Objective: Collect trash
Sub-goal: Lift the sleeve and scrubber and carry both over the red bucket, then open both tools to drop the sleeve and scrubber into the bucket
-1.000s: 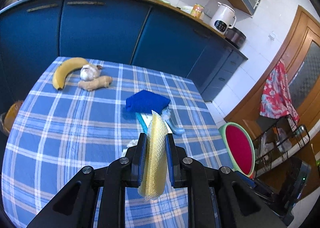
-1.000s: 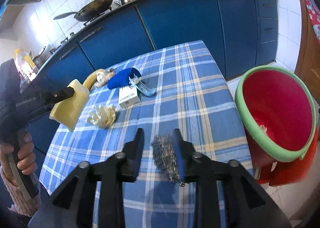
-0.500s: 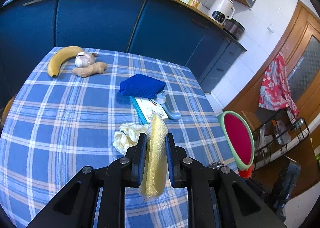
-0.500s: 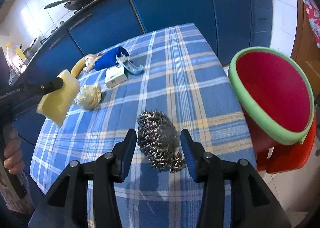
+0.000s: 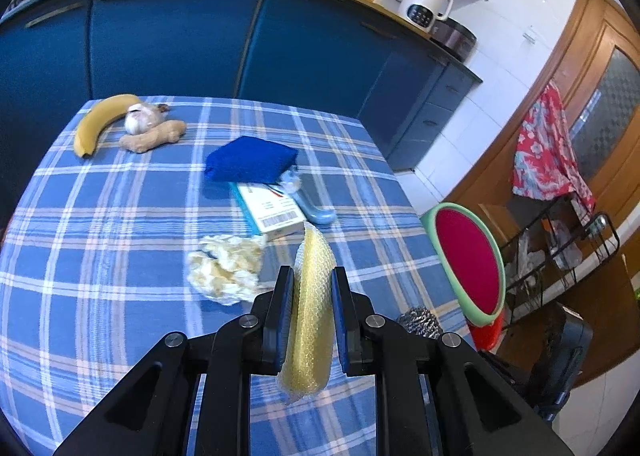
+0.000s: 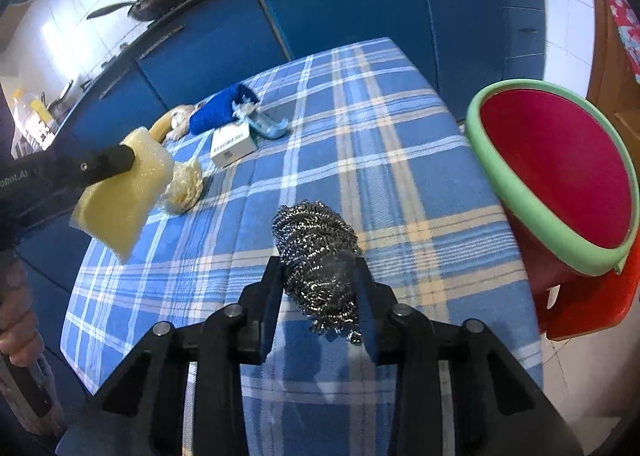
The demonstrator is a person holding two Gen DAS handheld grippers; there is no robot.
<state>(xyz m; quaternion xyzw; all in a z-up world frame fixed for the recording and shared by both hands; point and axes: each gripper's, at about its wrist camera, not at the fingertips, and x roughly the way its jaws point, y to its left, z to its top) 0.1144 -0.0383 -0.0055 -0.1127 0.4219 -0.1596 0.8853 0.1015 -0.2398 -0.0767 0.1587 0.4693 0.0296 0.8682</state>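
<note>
With the right gripper (image 6: 318,284) clenched on the steel scourer (image 6: 316,252), swing it toward frame right, over the red bin (image 6: 560,172), before releasing; the left gripper (image 5: 307,316) grips the yellow sponge (image 5: 310,308).

Blue-and-white plaid tablecloth (image 5: 100,256), yellow sponge (image 5: 310,308), red bin (image 6: 560,172) with green rim.

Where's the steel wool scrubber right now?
In the right wrist view the steel wool scrubber sits between the right gripper fingers over the table's near edge, left of the red bin.
</note>
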